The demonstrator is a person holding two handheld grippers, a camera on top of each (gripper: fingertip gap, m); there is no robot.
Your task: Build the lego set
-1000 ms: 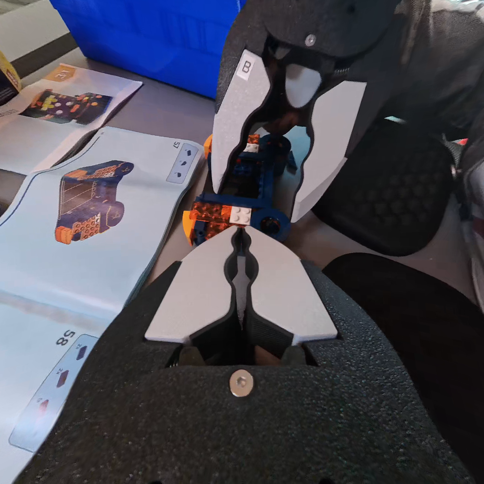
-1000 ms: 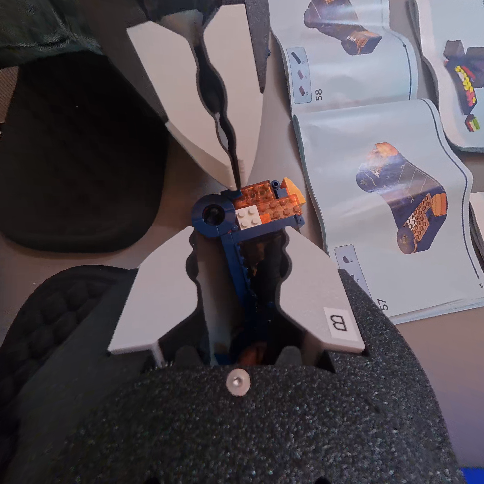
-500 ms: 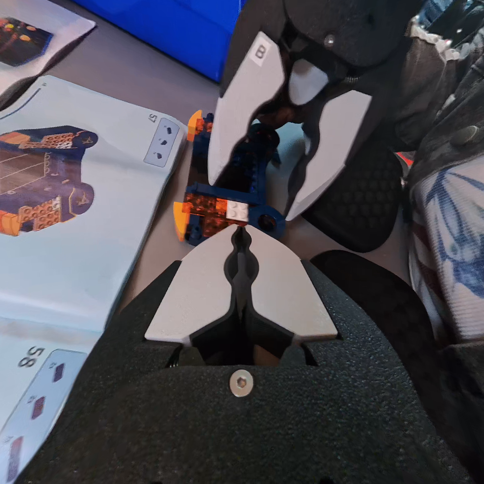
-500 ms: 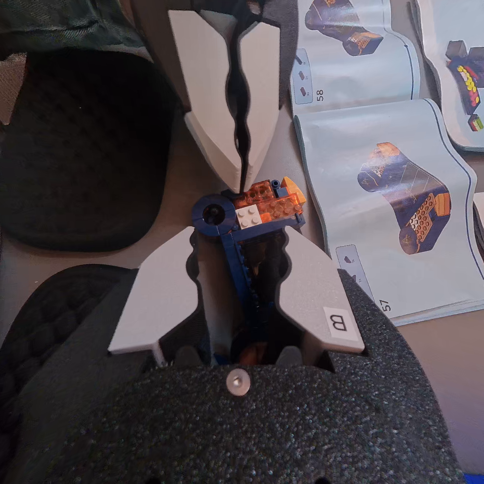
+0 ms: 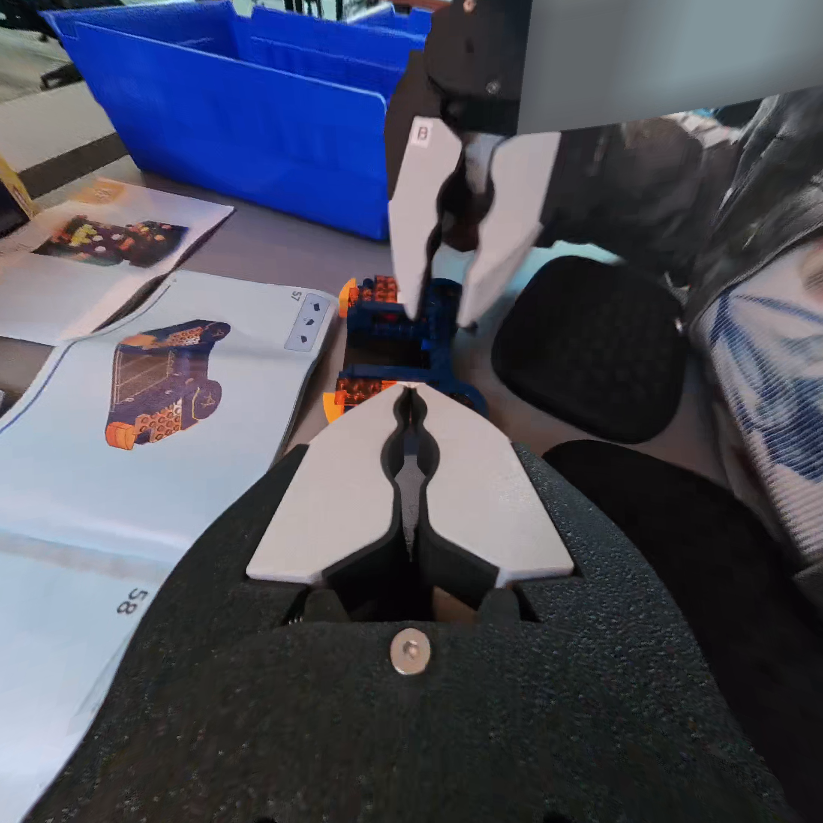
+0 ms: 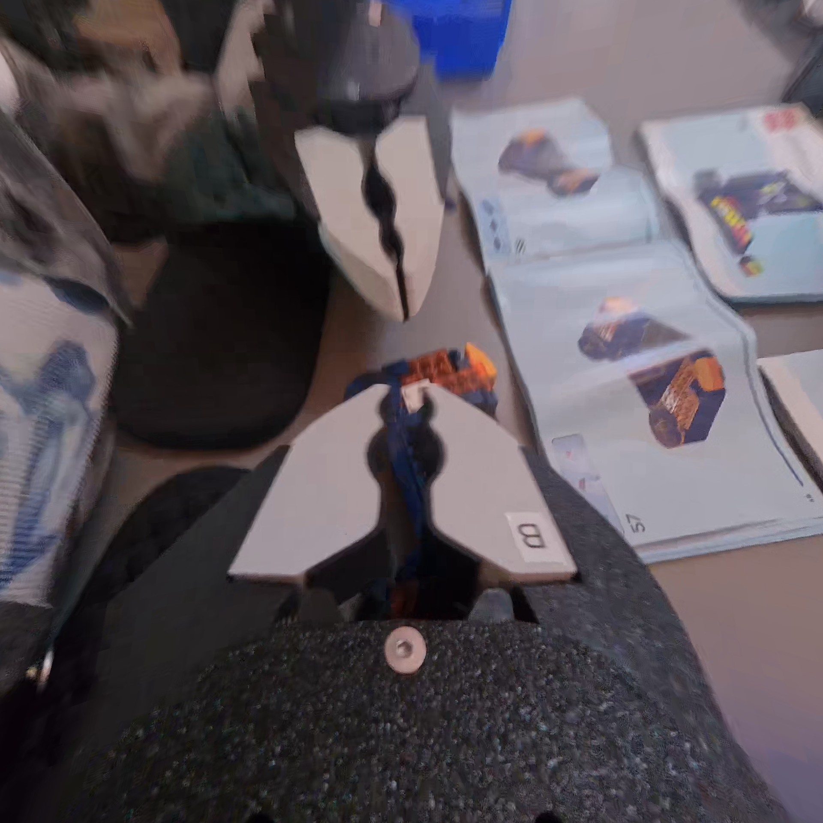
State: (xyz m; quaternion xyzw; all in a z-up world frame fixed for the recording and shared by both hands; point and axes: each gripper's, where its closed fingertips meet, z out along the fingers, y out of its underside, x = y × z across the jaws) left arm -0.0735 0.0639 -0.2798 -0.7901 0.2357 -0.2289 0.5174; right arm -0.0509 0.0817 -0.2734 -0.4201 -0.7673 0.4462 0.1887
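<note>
The lego model [image 5: 387, 352] is a dark blue frame with orange studded ends and lies on the grey table beside the open booklet. My left gripper [image 5: 407, 392] is shut with nothing visible in it, its tip at the model's near orange end. In the right wrist view the left gripper [image 6: 403, 311] sits slightly apart from the model [image 6: 450, 378]. My right gripper [image 6: 405, 394] has its fingers drawn close on the model's blue frame, which runs between them. It also shows in the left wrist view [image 5: 441, 316], over the model's far end. The right wrist view is motion-blurred.
An open instruction booklet [image 5: 156, 401] lies left of the model, with another booklet [image 5: 102, 240] behind it. A blue bin [image 5: 249, 124] stands at the back. Two black padded cases [image 5: 588, 347] lie to the right. A person's striped clothing [image 5: 757, 356] is at the right edge. Left and right tips are no more than a few centimetres apart.
My right gripper's fingers have closed in from wide open onto the model's frame. My left gripper's tip has pulled a little away from the model. Both views have tilted up.
</note>
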